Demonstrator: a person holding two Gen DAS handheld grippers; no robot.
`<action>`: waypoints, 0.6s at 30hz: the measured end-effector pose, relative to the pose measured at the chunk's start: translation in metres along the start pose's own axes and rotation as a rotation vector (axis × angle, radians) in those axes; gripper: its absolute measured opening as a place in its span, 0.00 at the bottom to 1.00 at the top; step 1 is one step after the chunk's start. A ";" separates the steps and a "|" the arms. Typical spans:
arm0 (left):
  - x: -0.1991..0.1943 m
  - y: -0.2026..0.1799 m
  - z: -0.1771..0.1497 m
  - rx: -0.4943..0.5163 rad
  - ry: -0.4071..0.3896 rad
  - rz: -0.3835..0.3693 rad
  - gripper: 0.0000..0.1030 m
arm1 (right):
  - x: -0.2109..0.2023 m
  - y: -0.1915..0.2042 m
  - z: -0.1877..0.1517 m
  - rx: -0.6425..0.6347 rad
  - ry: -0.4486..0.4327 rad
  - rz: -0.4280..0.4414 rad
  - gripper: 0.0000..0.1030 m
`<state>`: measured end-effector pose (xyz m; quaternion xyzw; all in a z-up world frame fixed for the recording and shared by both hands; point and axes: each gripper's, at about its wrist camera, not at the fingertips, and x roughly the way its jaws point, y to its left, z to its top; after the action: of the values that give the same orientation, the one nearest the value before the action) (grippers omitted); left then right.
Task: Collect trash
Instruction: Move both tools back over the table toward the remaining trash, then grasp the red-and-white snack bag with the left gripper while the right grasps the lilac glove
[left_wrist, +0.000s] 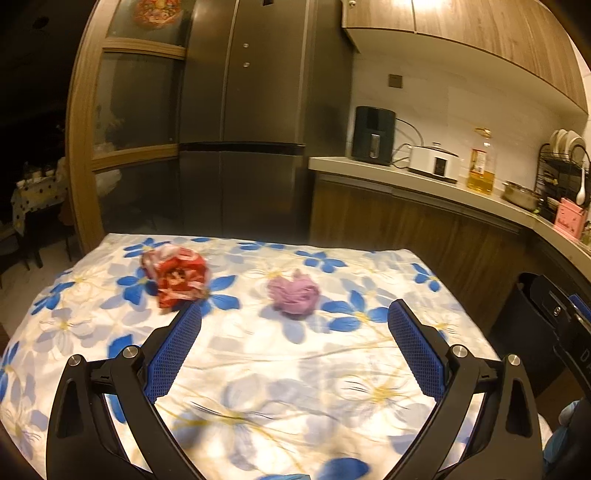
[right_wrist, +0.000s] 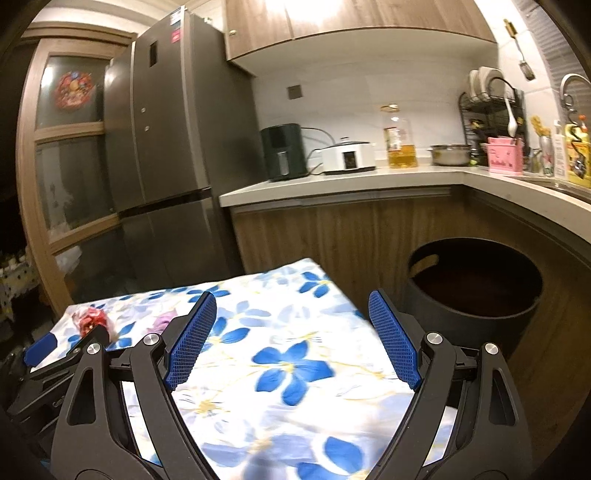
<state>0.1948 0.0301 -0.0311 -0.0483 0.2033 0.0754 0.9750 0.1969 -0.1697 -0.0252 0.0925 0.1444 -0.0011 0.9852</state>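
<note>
A table (left_wrist: 258, 369) covered with a white cloth (left_wrist: 110, 332) printed in blue flowers carries a crumpled red wrapper (left_wrist: 179, 278) toward its far left and a crumpled purple wad (left_wrist: 293, 295) near it, apart

Floral cloth (left_wrist: 258, 369) covers the table; the fridge (left_wrist: 240, 110) looks brushed metal, the cabinets (right_wrist: 351, 236) matt wood.

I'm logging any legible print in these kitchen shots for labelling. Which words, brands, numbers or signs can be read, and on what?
Nothing can be read with confidence.
Oil bottle label: print too blurred.
Fridge stickers at its top: too small.
Pink box on the counter: dark marks, illegible.
Red wrapper on the floral cloth: pattern only, blurred.
White cooker panel: unreadable.
Right claw body: one partial letter, perhaps "D", cut off.
</note>
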 end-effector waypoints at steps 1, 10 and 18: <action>0.003 0.008 0.001 -0.005 -0.002 0.015 0.94 | 0.002 0.006 -0.001 -0.005 0.000 0.011 0.81; 0.036 0.070 0.012 -0.061 -0.009 0.133 0.94 | 0.035 0.068 -0.011 -0.051 0.025 0.117 0.81; 0.082 0.123 0.024 -0.158 0.032 0.193 0.94 | 0.079 0.110 -0.020 -0.068 0.081 0.158 0.81</action>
<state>0.2581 0.1647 -0.0502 -0.1063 0.2158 0.1840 0.9530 0.2698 -0.0562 -0.0463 0.0701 0.1762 0.0854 0.9781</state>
